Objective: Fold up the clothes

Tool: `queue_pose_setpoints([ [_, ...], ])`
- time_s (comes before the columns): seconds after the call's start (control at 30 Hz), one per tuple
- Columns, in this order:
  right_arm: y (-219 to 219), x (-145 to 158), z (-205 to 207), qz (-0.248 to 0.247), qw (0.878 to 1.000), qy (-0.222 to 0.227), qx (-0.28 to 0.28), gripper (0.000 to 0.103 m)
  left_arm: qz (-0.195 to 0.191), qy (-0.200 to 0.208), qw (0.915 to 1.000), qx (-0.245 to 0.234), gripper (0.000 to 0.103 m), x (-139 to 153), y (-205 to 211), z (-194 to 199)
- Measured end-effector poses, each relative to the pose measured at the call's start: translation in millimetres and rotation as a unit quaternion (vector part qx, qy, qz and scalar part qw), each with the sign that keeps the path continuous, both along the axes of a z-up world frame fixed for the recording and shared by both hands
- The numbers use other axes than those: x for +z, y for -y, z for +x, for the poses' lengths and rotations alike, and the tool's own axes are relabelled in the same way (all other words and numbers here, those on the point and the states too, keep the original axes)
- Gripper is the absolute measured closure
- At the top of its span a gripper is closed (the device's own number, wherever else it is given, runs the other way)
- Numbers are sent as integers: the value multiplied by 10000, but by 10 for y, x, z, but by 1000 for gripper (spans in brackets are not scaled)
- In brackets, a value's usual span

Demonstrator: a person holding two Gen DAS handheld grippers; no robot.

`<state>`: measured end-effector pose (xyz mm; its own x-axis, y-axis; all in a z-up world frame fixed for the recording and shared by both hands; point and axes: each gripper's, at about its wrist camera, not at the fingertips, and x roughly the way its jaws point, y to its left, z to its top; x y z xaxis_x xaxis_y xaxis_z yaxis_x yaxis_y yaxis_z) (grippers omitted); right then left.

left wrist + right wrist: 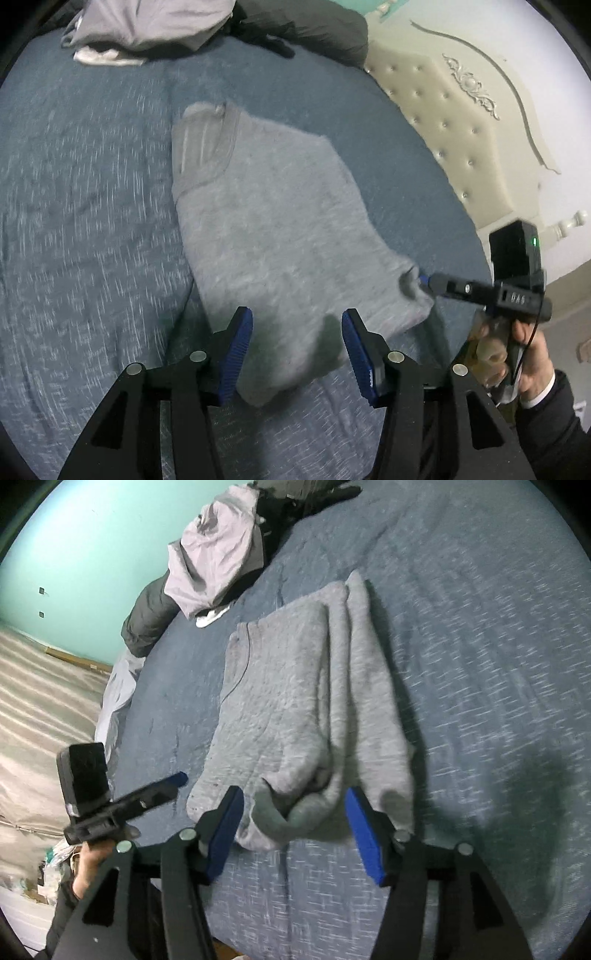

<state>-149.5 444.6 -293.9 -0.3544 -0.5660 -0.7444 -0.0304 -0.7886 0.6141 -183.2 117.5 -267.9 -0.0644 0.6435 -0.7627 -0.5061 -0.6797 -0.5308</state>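
Your left gripper (297, 354) hovers with its blue pads spread wide, holding nothing, over the near hem of the grey sweater (273, 229). The sweater lies folded on the blue bedspread (85, 221), its collar toward 11 o'clock. Your right gripper (293, 829) also stands wide open and empty, the sweater's bunched cuff lying between its pads; seen from the left wrist at 3 o'clock, its tip touches the sweater's corner. Its body carries pale lettering, too blurred to read. A pile of clothes (147, 26) sits at 12 o'clock.
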Motion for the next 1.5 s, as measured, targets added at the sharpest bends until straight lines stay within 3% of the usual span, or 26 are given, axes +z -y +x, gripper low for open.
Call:
queue_pose_setpoints([
  [0.13, 156, -130, -107, 315, 9993, 133, 160, 45, -26, 80, 9999, -72, 49, -107, -66, 73],
  [0.23, 212, -190, -167, 630, 9976, 137, 247, 82, -36, 87, 9999, -83, 49, -140, -99, 89],
  [0.37, 92, -103, -178, 738, 9971, -40, 165, 92, -95, 53, 9998, -152, 49, -137, -135, 105],
  [0.63, -112, 405, -32, 1082, 9912, -718, 242, 94, -212, -90, 9987, -460, 49, -59, -289, 205],
  [0.9, -175, -312, -16, 1005, 9945, 105, 260, 94, -371, 12, 9977, -564, 49, -117, -378, 205],
  [1.0, -259, -330, -32, 601, 9977, 146, 274, 89, -341, 35, 9979, -550, 49, -99, -342, 145],
  [1.13, -404, -143, -114, 528, 9985, -4, 128, 88, -228, -57, 9988, -429, 49, 4, -303, 41],
  [1.33, -450, 73, -539, 465, 9979, -381, -251, 83, -265, -83, 9991, -318, 49, -48, -260, -37],
  [1.43, -332, 75, -853, 603, 9967, -503, -219, 68, -261, -82, 9992, -298, 49, -94, -225, -33],
  [1.5, -264, 31, -1045, 714, 9960, -506, -164, 68, -254, -86, 9991, -320, 49, -124, -222, -26],
])
